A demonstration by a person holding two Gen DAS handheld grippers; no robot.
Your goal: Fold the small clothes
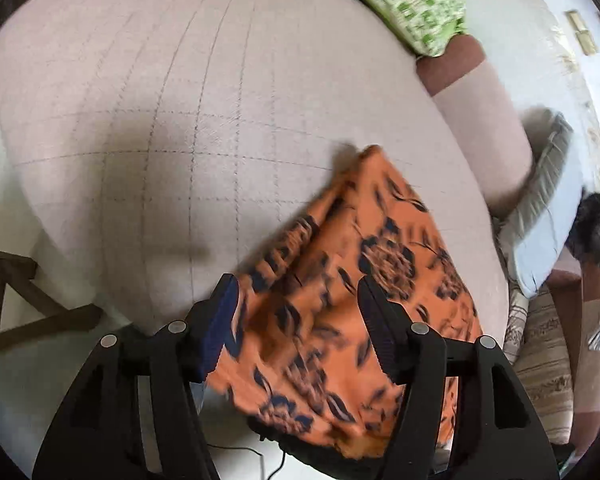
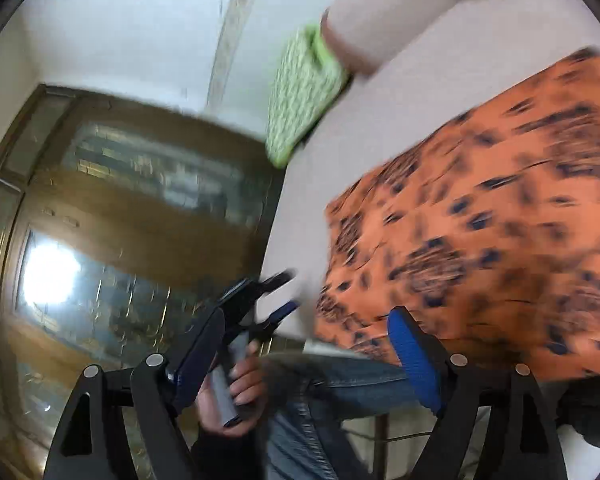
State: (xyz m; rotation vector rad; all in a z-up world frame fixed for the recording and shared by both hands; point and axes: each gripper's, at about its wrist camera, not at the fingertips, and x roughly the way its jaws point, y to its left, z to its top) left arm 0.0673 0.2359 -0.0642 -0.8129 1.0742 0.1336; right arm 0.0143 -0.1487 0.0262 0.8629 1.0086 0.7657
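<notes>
On the pale checked bed (image 1: 188,128), near its edge, lies the orange cloth with dark blue flowers (image 1: 364,264), folded into a rough rectangle whose near end hangs a little over the side toward me. My left tongs (image 1: 296,316) hover just above that near end, their fingers spread well apart with the cloth showing between them, and neither blue ribbed pad (image 1: 220,332) presses on the fabric. My right tongs (image 2: 300,360) are also spread wide and pinch nothing; they are tipped sideways off the near corner of the same cloth, which fills the right of that view as a blurred orange sheet. Between those fingers I can see my left hand (image 2: 232,392) wrapped around the grey handle of the other tool, and below it a leg in blue jeans (image 2: 340,392). Farther up the bed, well apart from the orange cloth, sits a green and white patterned piece (image 1: 412,8), resting against a pink bolster (image 1: 484,120). A grey pillow (image 1: 544,208) leans beside the bolster's lower end. A wooden door with glass panes (image 2: 112,216) stands beyond the bed.
</notes>
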